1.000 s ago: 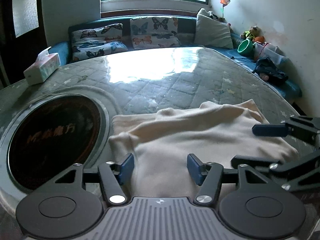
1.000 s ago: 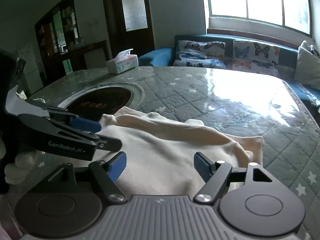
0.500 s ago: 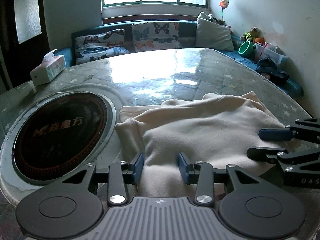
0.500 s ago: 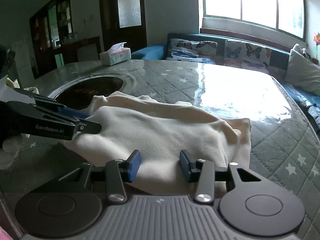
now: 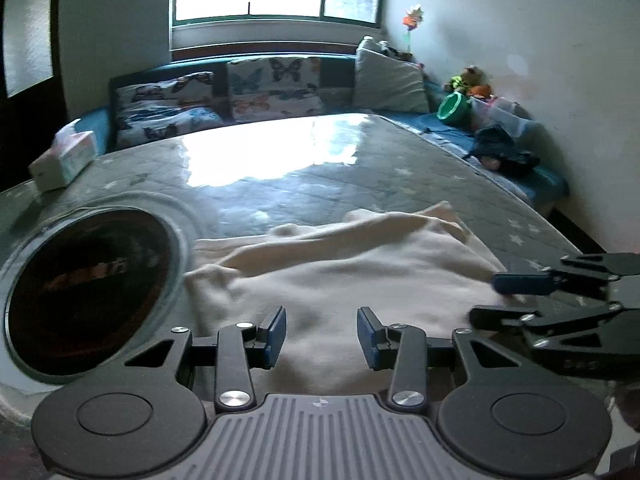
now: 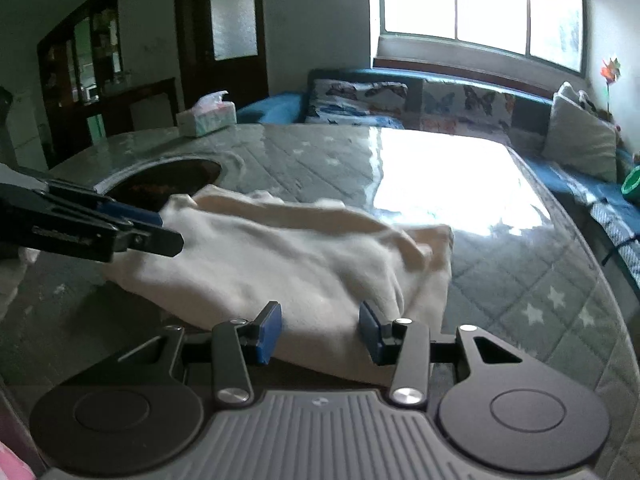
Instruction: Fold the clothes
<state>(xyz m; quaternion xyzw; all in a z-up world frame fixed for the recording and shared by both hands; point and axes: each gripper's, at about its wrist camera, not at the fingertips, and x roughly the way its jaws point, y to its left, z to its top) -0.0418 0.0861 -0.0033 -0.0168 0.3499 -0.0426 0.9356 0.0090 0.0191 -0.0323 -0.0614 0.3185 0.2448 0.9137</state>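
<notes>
i judged the job approx half done: cream garment (image 5: pixel 352 280) lay loosely folded, still rumpled, w/ left gripper (image 5: pixel 321 336) & right gripper (image 6: pixel 320 332) part-open over its near edge, whether grasping cloth i couldn't tell.

A cream garment (image 5: pixel 360 276) of soft, matt, fleecy cloth lies rumpled at centre frame. Beneath it the table (image 5: pixel 304 184) shows quilted grey-green fabric with pale stars under a smooth, glossy clear sheet that mirrors the window light. At left, a round inset plate (image 5: pixel 84 300) looks dark, glassy and shiny. The left gripper (image 5: pixel 321 334) at the bottom is matt black plastic with bright metal rivets, ribbed grey housing and blue rubbery pads (image 5: pixel 276 330). A tissue box (image 6: pixel 206 118) of printed cardboard sits upper left in the right view. Butterfly-print cloth cushions (image 5: pixel 272 88) line the back.
</notes>
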